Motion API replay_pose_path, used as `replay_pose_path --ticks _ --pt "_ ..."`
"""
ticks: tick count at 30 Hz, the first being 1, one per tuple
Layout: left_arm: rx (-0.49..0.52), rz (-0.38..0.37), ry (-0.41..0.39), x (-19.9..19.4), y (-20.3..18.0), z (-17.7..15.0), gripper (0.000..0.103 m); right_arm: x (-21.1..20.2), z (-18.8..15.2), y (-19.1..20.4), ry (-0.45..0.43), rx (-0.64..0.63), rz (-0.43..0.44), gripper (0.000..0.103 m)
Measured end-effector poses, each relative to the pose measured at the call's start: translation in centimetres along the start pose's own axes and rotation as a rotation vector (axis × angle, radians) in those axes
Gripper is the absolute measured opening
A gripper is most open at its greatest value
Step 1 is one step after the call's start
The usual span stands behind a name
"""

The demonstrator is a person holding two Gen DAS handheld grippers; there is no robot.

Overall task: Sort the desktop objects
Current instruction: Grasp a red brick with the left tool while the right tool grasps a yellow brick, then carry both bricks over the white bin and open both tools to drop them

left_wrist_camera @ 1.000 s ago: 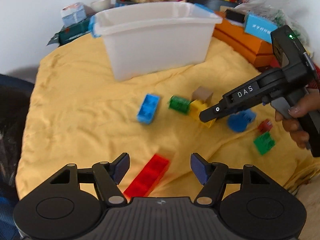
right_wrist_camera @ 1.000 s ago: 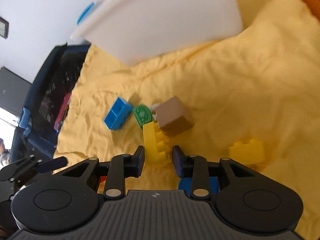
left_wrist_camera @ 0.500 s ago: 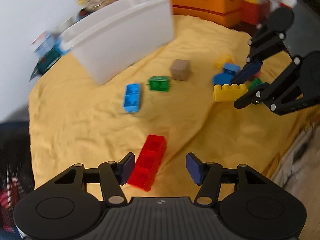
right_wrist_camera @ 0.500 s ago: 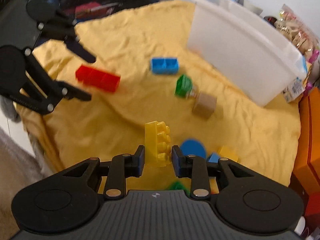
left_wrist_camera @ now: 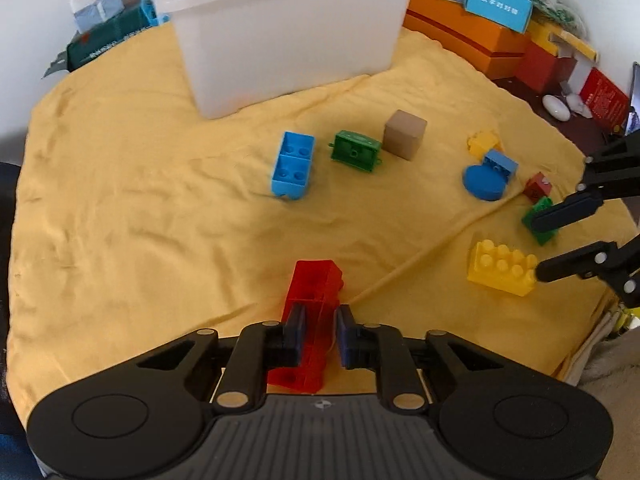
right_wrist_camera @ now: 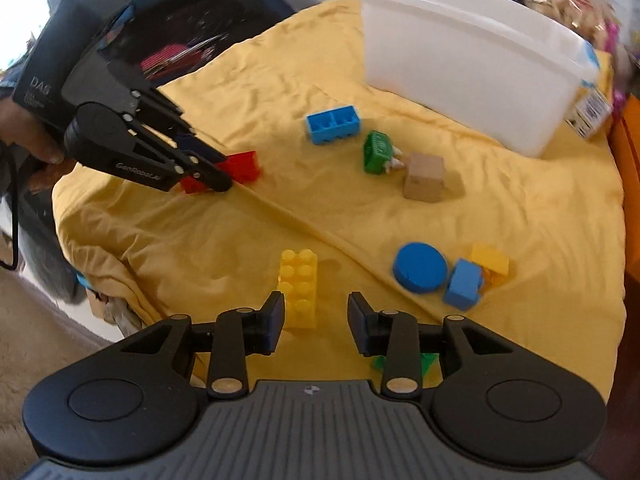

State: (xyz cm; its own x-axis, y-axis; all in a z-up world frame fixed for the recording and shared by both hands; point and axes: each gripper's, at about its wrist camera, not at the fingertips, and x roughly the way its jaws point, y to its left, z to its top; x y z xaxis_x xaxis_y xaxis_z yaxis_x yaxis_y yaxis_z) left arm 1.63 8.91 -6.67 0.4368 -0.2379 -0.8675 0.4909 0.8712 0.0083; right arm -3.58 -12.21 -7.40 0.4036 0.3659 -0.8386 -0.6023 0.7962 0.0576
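Observation:
My left gripper point(left_wrist_camera: 318, 334) is shut on a long red brick point(left_wrist_camera: 314, 304) that lies on the yellow cloth point(left_wrist_camera: 140, 208); it also shows in the right wrist view point(right_wrist_camera: 240, 166). My right gripper point(right_wrist_camera: 316, 320) is open, and a long yellow brick point(right_wrist_camera: 299, 286) lies on the cloth just ahead of its left finger; the brick also shows in the left wrist view point(left_wrist_camera: 502, 267). A white bin point(left_wrist_camera: 280, 28) stands at the back. A blue brick point(left_wrist_camera: 292, 164), a green piece point(left_wrist_camera: 355, 150) and a brown cube point(left_wrist_camera: 404, 134) lie mid-cloth.
A blue disc point(right_wrist_camera: 420, 267), a small blue brick point(right_wrist_camera: 462, 284) and a small yellow brick point(right_wrist_camera: 490, 260) lie at the right. A small red piece point(left_wrist_camera: 538, 187) and a green brick point(left_wrist_camera: 540, 220) lie near the right gripper. Orange boxes point(left_wrist_camera: 468, 36) line the far right edge.
My left gripper has closed on the red brick. My right gripper has set the yellow brick down near the cloth's front right and opened.

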Motion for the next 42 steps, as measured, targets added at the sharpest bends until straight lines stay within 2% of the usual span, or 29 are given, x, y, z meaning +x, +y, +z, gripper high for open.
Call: replay_pose_path --ticks 2,5,8,11,13,15,16,17,18,20,22,24,26,27,30,37,38,40,41,42 --pt "0.029 0.038 0.002 0.0 -0.2 -0.1 0.027 0.0 -0.2 -0.1 -0.002 0.009 -0.007 0.04" --pt "0.051 0.048 0.014 0.1 0.2 -0.4 0.029 0.0 -0.3 0.0 -0.001 0.019 -0.008 0.04" --pt "-0.028 0.055 0.034 0.2 1.9 -0.3 0.025 0.1 -0.4 -0.2 -0.003 0.023 -0.007 0.04" --pt "-0.168 -0.065 -0.015 -1.7 2.7 -0.1 0.025 -0.3 -0.6 -0.5 -0.01 0.032 -0.023 0.04" --pt "-0.257 -0.206 -0.048 -2.9 1.8 0.1 0.025 -0.5 -0.7 -0.9 -0.013 0.051 -0.023 0.04" --pt "-0.324 -0.351 -0.036 -2.6 0.3 0.0 0.025 -0.4 -0.8 -1.4 -0.014 0.078 -0.011 0.04" --pt "-0.346 -0.404 -0.015 -1.7 -0.7 -0.2 0.025 -0.3 -0.8 -1.6 -0.01 0.09 -0.006 0.04" --pt "-0.354 -0.424 0.009 -0.8 -1.5 -0.4 0.025 -0.2 -0.7 -1.6 -0.005 0.095 -0.005 0.04" --pt "-0.355 -0.414 0.038 0.2 -2.2 -0.7 0.025 -0.1 -0.7 -1.6 -0.001 0.092 -0.006 0.04" --pt "-0.367 -0.344 0.069 1.5 -2.7 -1.2 0.029 -0.1 -0.5 -1.3 -0.004 0.08 -0.001 0.04" --pt "-0.346 -0.301 0.049 1.2 -2.8 -1.2 0.034 -0.2 -0.4 -1.0 -0.012 0.067 0.009 0.04" --pt "-0.246 -0.174 0.014 -0.1 -3.7 -0.8 0.053 0.0 -0.3 -0.6 -0.014 0.045 0.009 0.04" --pt "-0.123 -0.033 -0.012 -1.1 -4.8 -0.4 0.063 0.3 -0.3 -0.3 -0.01 0.028 0.008 0.04" --pt "-0.078 0.016 -0.019 -1.4 -5.3 -0.3 0.064 0.4 -0.3 -0.2 -0.008 0.025 0.012 0.04" --pt "-0.038 0.065 -0.038 -2.2 -6.1 0.0 0.064 0.6 -0.1 0.2 -0.011 0.032 0.03 0.041" --pt "-0.035 0.051 0.025 -0.2 -7.3 -0.8 0.061 2.1 0.3 1.2 -0.004 -0.007 0.001 0.048" --pt "-0.035 0.044 0.041 0.3 -7.5 -1.1 0.054 2.6 0.2 1.3 0.009 -0.018 -0.008 0.048" --pt "-0.043 0.017 0.038 0.3 -7.6 -1.4 0.033 3.3 -0.3 1.4 0.04 -0.045 -0.014 0.03" --pt "-0.03 0.009 0.039 0.1 -7.6 -1.3 0.027 3.1 -0.4 1.4 0.037 -0.059 -0.023 0.027" --pt "-0.017 0.007 0.04 -0.2 -7.6 -1.0 0.027 2.6 -0.3 1.2 0.034 -0.065 -0.031 0.027"
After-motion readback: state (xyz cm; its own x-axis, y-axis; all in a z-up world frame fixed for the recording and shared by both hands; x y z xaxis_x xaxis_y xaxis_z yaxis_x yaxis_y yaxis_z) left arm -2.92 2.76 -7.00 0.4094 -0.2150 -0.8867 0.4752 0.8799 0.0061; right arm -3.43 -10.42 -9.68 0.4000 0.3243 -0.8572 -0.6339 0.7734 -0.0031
